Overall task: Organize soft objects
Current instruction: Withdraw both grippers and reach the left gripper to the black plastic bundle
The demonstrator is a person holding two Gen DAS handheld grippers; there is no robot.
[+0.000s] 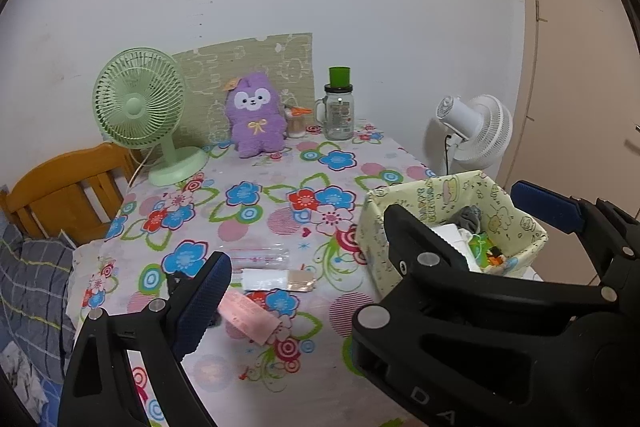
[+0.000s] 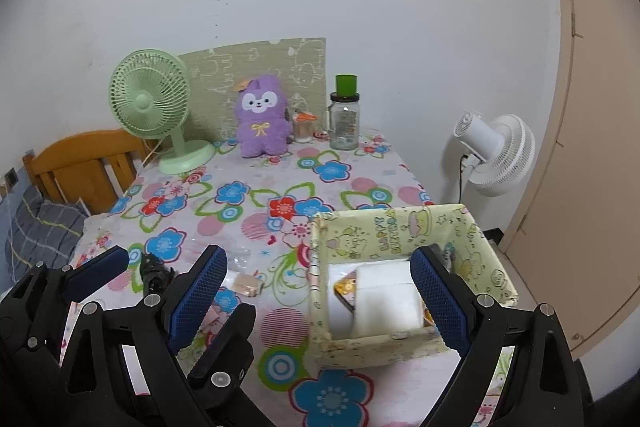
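The pink cloth lies flat on the table, just before the left gripper, long axis slanting right; both grippers are released, the right gripper above the box.

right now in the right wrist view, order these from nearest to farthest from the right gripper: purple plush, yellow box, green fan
1. Yellow box: right under the right gripper, on the table's near right.
2. Green fan: far left, its base a little forward of the plush.
3. Purple plush: back centre, against the wall mat.
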